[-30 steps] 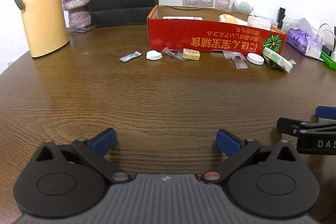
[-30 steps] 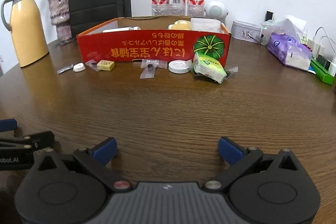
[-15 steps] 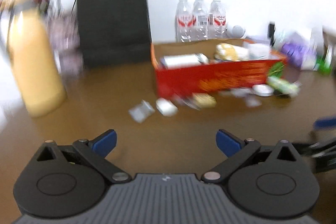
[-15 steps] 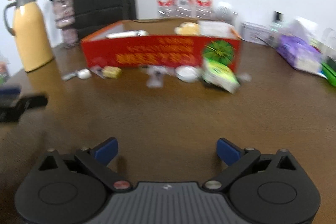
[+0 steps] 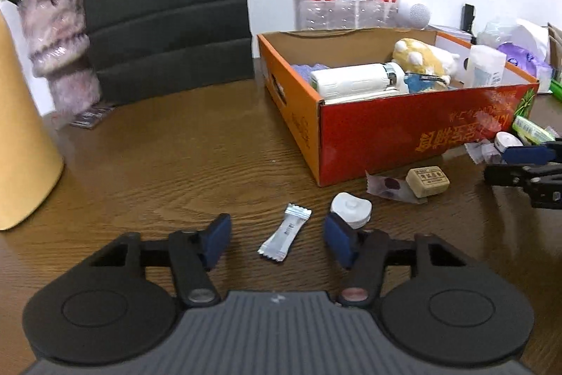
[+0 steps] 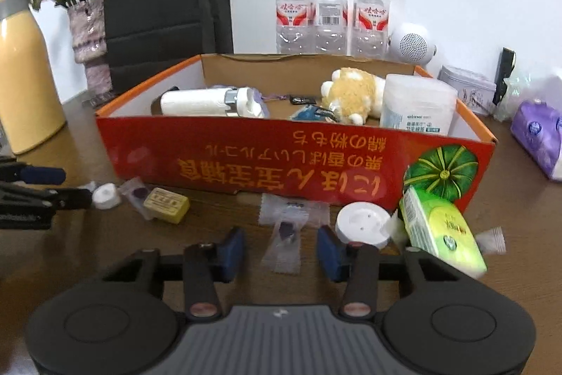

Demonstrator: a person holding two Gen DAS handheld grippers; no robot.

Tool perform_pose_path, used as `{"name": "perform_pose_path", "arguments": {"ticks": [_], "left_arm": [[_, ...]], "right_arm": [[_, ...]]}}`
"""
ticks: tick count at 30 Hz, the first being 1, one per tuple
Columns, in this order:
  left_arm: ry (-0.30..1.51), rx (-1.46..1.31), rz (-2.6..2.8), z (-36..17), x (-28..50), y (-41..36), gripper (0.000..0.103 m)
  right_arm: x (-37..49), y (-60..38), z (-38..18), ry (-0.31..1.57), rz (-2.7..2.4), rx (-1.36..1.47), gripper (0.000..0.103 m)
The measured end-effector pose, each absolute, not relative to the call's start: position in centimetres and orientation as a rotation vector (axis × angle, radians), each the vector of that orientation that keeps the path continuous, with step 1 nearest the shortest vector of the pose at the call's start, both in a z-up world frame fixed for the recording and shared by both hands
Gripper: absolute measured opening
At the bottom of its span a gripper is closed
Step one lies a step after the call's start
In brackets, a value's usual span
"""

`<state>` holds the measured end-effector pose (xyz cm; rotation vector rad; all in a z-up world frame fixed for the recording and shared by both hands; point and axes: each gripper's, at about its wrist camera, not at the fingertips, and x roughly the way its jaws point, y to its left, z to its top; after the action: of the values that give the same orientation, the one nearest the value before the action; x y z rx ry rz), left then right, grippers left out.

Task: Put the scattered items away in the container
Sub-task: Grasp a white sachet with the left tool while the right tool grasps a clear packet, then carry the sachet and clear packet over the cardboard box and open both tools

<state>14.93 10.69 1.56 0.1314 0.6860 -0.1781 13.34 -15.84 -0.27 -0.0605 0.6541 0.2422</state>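
Left gripper (image 5: 277, 239) jaws just closing, still apart, silver sachet (image 5: 285, 236) lying between, untouched. Right gripper (image 6: 281, 250) same, closing around clear candy wrapper (image 6: 286, 239), pads not pressing. Both items on table (image 5: 175, 171) before red cardboard box (image 6: 295, 164).

Box (image 6: 246, 160) on table (image 6: 491, 287). Before box: eraser (image 6: 166, 204), round cap (image 6: 362, 224), sachets (image 6: 286, 234), tissue pack (image 6: 439, 231) at right corner. Inside box: flask (image 6: 207, 101), plush toy (image 6: 351, 94). Behind box: bottles (image 6: 332, 9). Left of box: thermos (image 6: 24, 76).
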Motion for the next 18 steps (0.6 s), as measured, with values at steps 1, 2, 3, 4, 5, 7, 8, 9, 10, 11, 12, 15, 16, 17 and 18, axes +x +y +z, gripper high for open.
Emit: {"name": "perform_pose_path", "arguments": {"ticks": [1,2,3,4,5,7,8,9,10,11,12,15,16,17,18], "left_arm": [[0.689,0.118,-0.189,1.6,15.0,10.8,0.050],[0.694,0.103,-0.200,1.6,15.1,11.0,0.047],[0.699,0.091,-0.214,1.6,15.1,11.0,0.039],[0.699,0.095,-0.222,1.6,15.0,11.0,0.032],[0.696,0.102,-0.230,1.7,14.9,10.7,0.028],[0.682,0.134,-0.227,1.6,14.6,10.2,0.012],[0.676,0.156,-0.212,1.6,14.5,9.7,0.012],[0.671,0.172,-0.200,1.6,14.5,9.3,0.012],[0.668,0.174,-0.190,1.6,14.5,9.1,0.012],[0.668,0.169,-0.184,1.6,14.4,9.0,0.011],[0.670,0.161,-0.175,1.6,14.4,9.1,0.011],[0.675,0.126,-0.127,1.9,13.8,9.1,0.010],[0.666,0.116,-0.102,2.1,13.5,9.1,0.010],[0.648,0.117,-0.069,2.4,13.0,8.8,0.010],[0.618,0.124,-0.037,3.0,12.5,8.5,0.010]], "right_arm": [[13.4,-15.9,-0.3,0.653,0.248,-0.059,0.044],[13.4,-15.9,-0.2,0.653,0.250,-0.055,0.044],[13.4,-16.0,-0.2,0.653,0.248,-0.054,0.041],[13.4,-16.0,-0.2,0.651,0.245,-0.053,0.035],[13.3,-16.0,-0.1,0.650,0.242,-0.052,0.030],[13.3,-16.1,-0.1,0.648,0.243,-0.053,0.018],[13.3,-16.0,-0.1,0.648,0.247,-0.056,0.017],[13.2,-16.0,-0.1,0.647,0.252,-0.061,0.017],[13.2,-15.9,-0.1,0.647,0.258,-0.064,0.016],[13.1,-15.9,-0.1,0.647,0.264,-0.064,0.016],[13.0,-15.9,0.0,0.646,0.270,-0.064,0.015],[12.8,-16.0,0.0,0.647,0.285,-0.052,0.013],[12.7,-16.1,0.0,0.647,0.290,-0.046,0.013],[12.7,-16.2,0.0,0.647,0.296,-0.038,0.012],[12.6,-16.3,0.0,0.647,0.301,-0.030,0.011]]}}
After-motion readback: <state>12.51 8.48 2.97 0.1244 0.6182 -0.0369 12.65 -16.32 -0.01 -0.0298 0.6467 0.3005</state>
